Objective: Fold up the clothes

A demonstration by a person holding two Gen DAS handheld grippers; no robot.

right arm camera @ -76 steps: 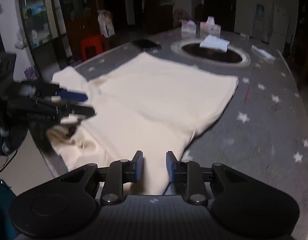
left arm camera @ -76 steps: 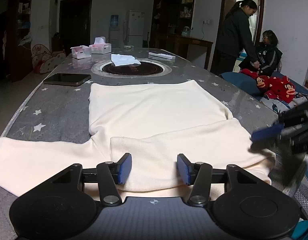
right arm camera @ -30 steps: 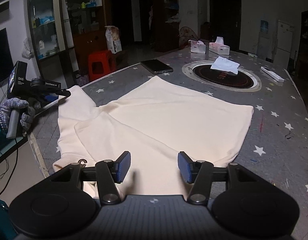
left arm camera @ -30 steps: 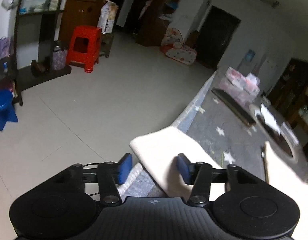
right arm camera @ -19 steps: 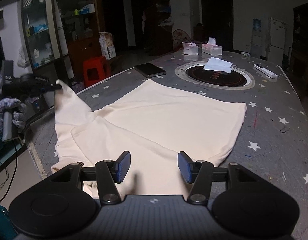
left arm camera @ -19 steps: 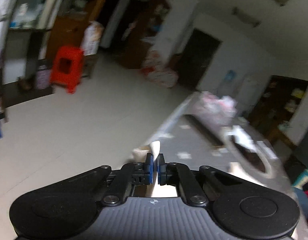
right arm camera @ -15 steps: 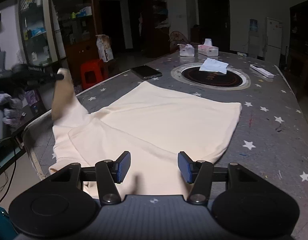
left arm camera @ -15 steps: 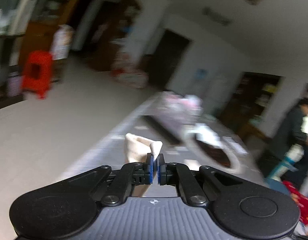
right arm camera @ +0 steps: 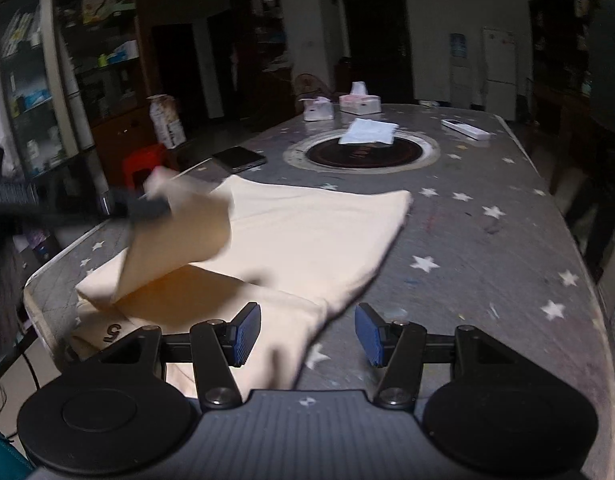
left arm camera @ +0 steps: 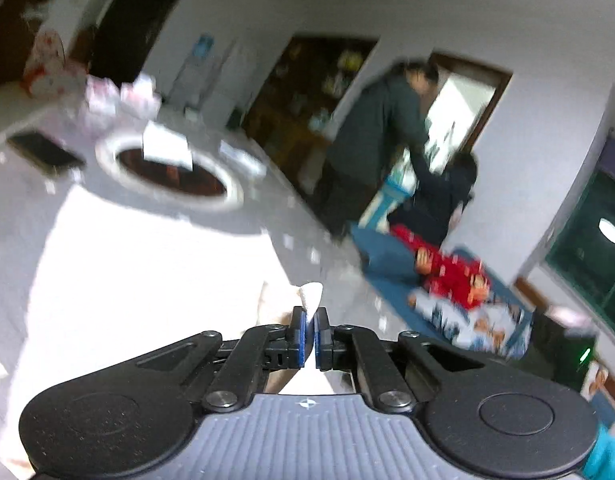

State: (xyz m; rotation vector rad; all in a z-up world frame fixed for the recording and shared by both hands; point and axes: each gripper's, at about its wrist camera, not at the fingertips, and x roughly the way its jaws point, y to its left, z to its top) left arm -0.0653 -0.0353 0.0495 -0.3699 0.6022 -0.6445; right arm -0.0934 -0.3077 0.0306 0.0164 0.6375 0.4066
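A cream sweater lies flat on the grey star-patterned table. My left gripper is shut on the cuff of the sweater's left sleeve. In the right wrist view the left gripper holds that sleeve raised over the sweater's body. My right gripper is open and empty, low over the sweater's near edge where the other sleeve lies folded across.
A phone, a round inset hotplate with white paper on it, two tissue boxes and a remote lie farther back on the table. Two people stand beyond the table's right side by a bed.
My left gripper closed on the left sleeve cuff, lifted it and swung it rightwards over the sweater's body. My right gripper stayed open near the front edge.
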